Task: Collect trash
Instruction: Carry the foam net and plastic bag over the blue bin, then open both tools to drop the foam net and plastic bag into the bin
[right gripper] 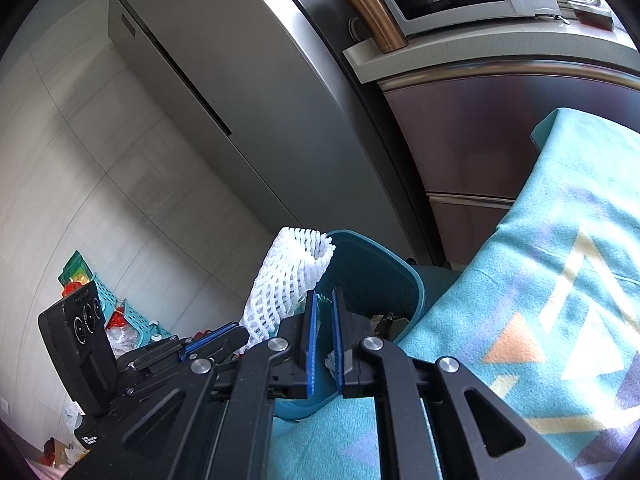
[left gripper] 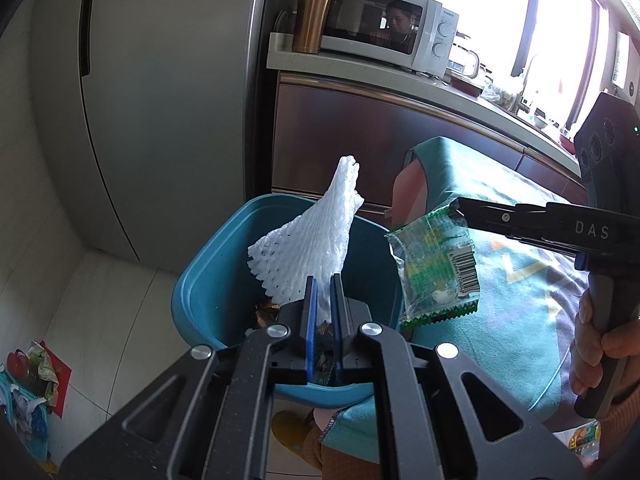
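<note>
Two pieces of trash are held over the teal plastic bin (left gripper: 224, 276). From the left wrist view, the left gripper (left gripper: 323, 292) has its blue-padded fingers (left gripper: 311, 312) clamped on the lower end of a white foam fruit net (left gripper: 308, 240), which stands up over the bin's open mouth toward 12 o'clock; at 3 o'clock the right gripper (left gripper: 456, 206) pinches the top corner of a clear green-printed snack wrapper (left gripper: 436, 264), which hangs just beside the bin's right rim, over a teal patterned blanket (left gripper: 508, 312). From the right wrist view, the fingers stand close together with a scrap of green wrapper edge between their tips, so they look clamped on it; the foam net rises at 11 o'clock and the bin sits behind at 12 o'clock, with some litter already inside. By my reading, the drop step is in hand: next, each piece needs carrying fully over the opening, then both grips releasing so the pieces fall in.
</note>
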